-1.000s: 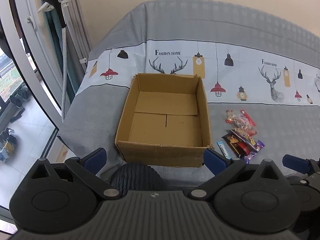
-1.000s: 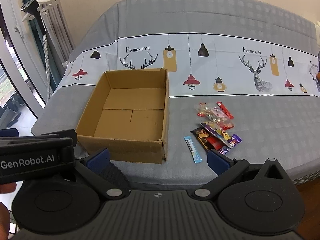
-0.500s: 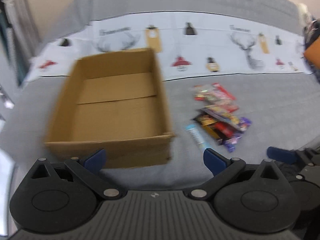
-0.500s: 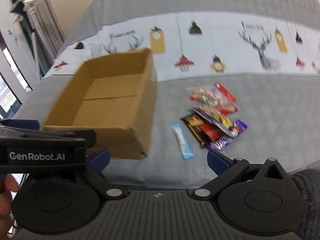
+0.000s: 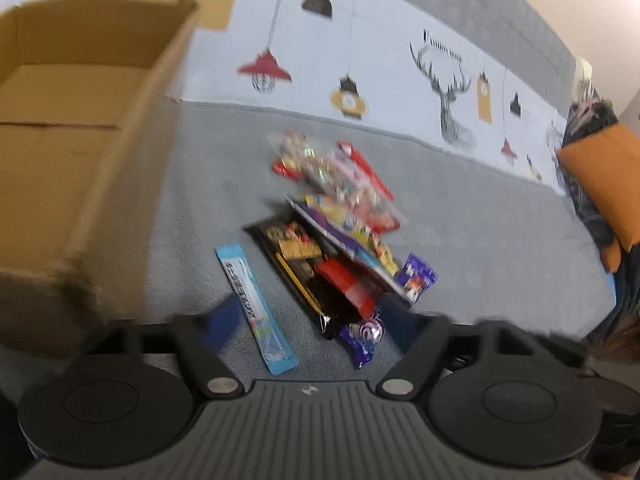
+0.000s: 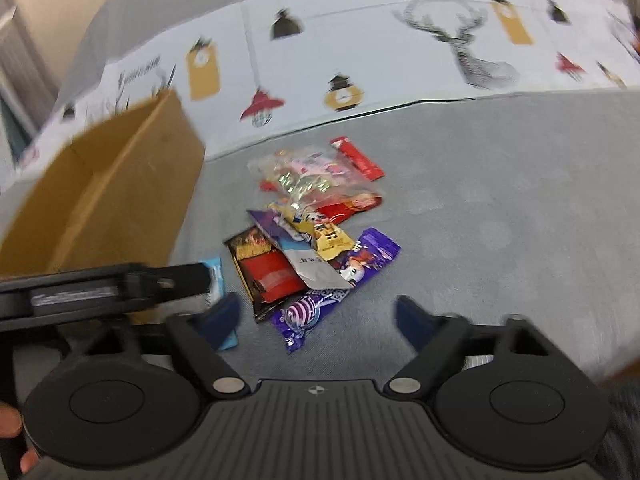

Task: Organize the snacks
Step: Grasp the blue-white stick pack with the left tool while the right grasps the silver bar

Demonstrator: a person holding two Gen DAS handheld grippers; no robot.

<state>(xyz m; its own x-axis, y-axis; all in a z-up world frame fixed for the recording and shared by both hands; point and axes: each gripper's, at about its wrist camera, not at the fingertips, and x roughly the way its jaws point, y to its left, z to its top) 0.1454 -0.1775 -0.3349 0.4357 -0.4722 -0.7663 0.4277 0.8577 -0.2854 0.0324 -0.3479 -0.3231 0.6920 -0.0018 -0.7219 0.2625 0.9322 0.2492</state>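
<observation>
The heap of snack packets [image 5: 340,236] lies on the grey bedspread [image 5: 480,240] straight ahead of both my grippers, loosely overlapped: a clear bag of sweets farthest from me, a red stick beside it, then yellow and purple wrappers over a black packet, and a purple wrapper [image 6: 308,312] nearest my fingertips. A light blue stick packet [image 5: 256,304] lies apart from the heap on its left, reaching in between the fingers of my left gripper [image 5: 310,326]. That gripper is spread wide and holds nothing. My right gripper [image 6: 316,316] is likewise spread wide and empty, with the near purple wrapper lying in the gap ahead of it. In the right wrist view the left gripper's body crosses in low on the left, covering part of the blue stick. The open cardboard box [image 5: 80,128] stands ahead and to my left, just beside the snacks. An orange cushion [image 5: 604,184] sits far off to the right.
</observation>
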